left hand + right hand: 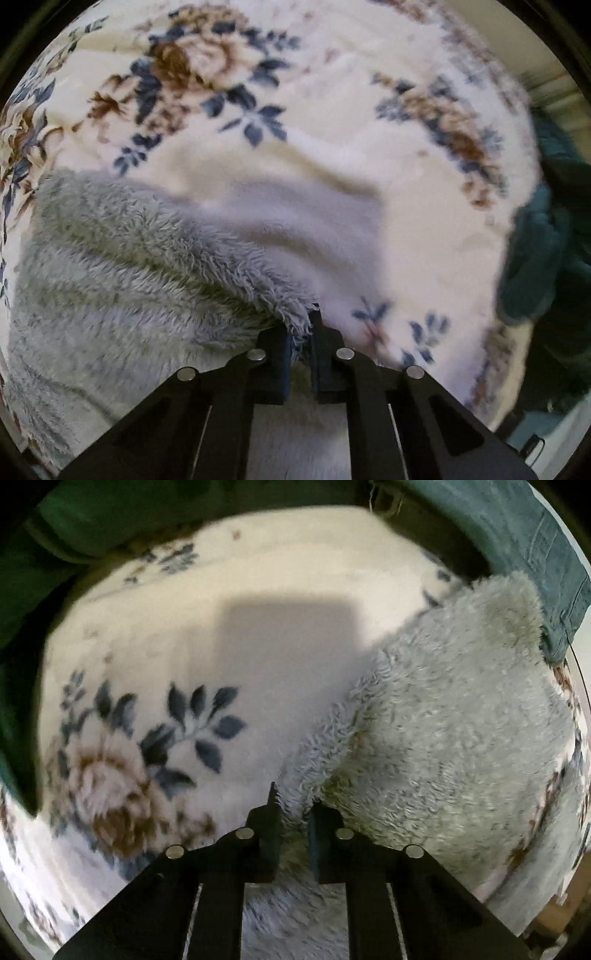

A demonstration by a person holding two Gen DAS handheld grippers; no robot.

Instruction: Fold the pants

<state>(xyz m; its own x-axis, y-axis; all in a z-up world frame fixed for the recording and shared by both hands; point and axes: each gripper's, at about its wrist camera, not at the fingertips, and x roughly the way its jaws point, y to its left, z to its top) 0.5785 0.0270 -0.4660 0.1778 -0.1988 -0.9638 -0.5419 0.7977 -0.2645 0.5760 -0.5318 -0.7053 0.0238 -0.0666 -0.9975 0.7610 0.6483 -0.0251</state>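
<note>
The pants (129,266) are pale grey-blue, fluffy fleece, lying on a white floral blanket (332,110). In the left wrist view they spread from the left to the gripper. My left gripper (299,328) is shut on a shaggy edge of the pants. In the right wrist view the pants (454,709) fill the right half and run down under the gripper. My right gripper (295,808) is shut on a fold of the pants' edge. Both views are blurred.
The floral blanket (184,646) covers the surface. Dark teal cloth (546,240) lies at the blanket's right edge in the left view. Green cloth (55,535) lies at the top left and a blue-grey garment (535,546) at the top right in the right view.
</note>
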